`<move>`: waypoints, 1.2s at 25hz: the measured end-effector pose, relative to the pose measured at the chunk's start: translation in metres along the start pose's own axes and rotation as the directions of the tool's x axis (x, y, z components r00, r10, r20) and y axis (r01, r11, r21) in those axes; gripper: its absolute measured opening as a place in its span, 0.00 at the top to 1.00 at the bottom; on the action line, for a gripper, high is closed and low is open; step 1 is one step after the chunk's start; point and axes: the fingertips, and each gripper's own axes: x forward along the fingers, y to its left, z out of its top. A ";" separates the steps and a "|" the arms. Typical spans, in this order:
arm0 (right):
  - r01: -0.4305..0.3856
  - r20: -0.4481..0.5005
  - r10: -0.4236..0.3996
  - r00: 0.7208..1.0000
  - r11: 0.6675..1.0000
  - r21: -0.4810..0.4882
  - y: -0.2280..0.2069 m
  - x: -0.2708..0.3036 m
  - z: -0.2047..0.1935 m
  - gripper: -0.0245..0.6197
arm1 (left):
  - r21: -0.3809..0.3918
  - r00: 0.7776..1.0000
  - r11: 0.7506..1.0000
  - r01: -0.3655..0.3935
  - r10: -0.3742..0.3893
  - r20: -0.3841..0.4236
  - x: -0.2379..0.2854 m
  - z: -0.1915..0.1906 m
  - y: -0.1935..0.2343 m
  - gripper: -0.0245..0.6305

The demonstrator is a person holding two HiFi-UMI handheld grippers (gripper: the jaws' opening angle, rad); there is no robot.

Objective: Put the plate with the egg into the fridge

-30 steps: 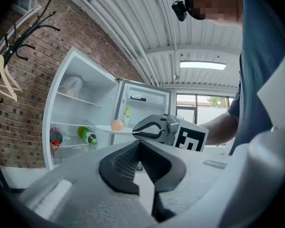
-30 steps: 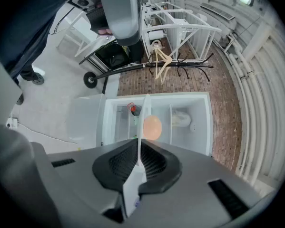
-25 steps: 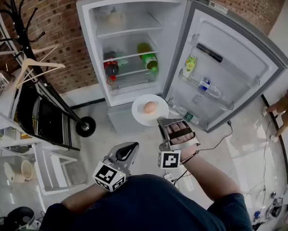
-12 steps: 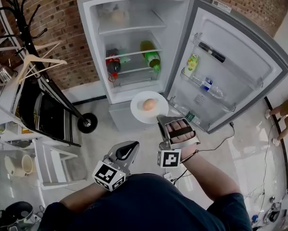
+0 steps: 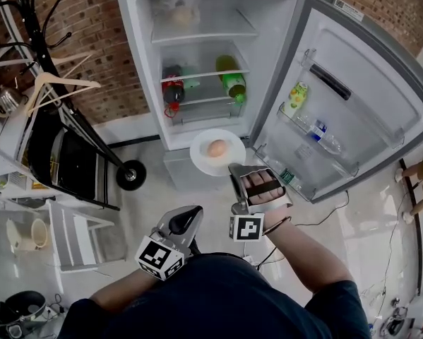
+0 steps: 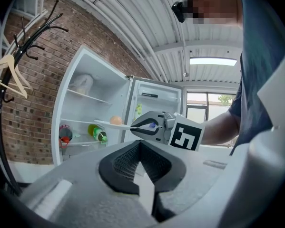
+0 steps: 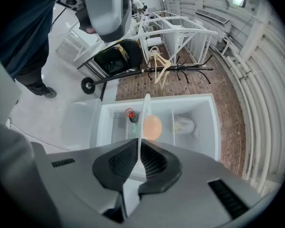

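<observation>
A white plate (image 5: 201,159) with a brown egg (image 5: 217,147) on it hangs level over the floor, just in front of the open fridge (image 5: 144,62). My right gripper (image 5: 234,169) is shut on the plate's near rim. In the right gripper view the plate (image 7: 143,118) shows edge-on between the pads, the egg (image 7: 152,127) beside it. My left gripper (image 5: 191,215) hangs lower and to the left, shut and empty. Its own view shows the tips of the left gripper (image 6: 140,146) meeting, with the plate (image 6: 106,124) and the right gripper (image 6: 138,126) beyond.
The fridge door (image 5: 359,111) stands wide open at the right, with bottles (image 5: 317,134) on its shelf. Inside are a green bottle (image 5: 234,87), a red-capped item (image 5: 172,90) and a bag (image 5: 176,9) on the top shelf. A coat rack (image 5: 45,83) and a black cart (image 5: 63,164) stand at the left.
The plate with the egg and my right gripper have edged toward the fridge, which now fills more of the head view. My left gripper followed a little. Both stayed shut.
</observation>
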 end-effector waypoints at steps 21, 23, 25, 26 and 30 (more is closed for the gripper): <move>-0.019 -0.171 0.027 0.985 0.999 0.050 -0.063 0.238 -0.002 0.93 | -0.001 0.985 0.986 0.170 -0.170 0.014 0.099 0.053 0.225 0.96; -0.032 -0.171 0.038 0.985 0.999 0.037 -0.064 0.252 -0.002 0.93 | -0.006 0.985 0.985 0.170 -0.170 0.016 0.102 0.055 0.234 0.96; -0.039 -0.169 0.043 0.985 0.999 0.028 -0.065 0.267 -0.005 0.93 | -0.010 0.987 0.987 0.158 -0.158 0.018 0.107 0.058 0.246 0.96; -0.041 -0.168 0.045 0.985 0.999 0.025 -0.066 0.274 -0.007 0.93 | -0.008 0.989 0.989 0.150 -0.150 0.020 0.110 0.060 0.253 0.96; -0.065 -0.156 0.066 0.986 0.998 0.013 -0.064 0.300 -0.015 0.93 | -0.003 0.993 0.994 0.109 -0.108 0.036 0.119 0.066 0.267 0.96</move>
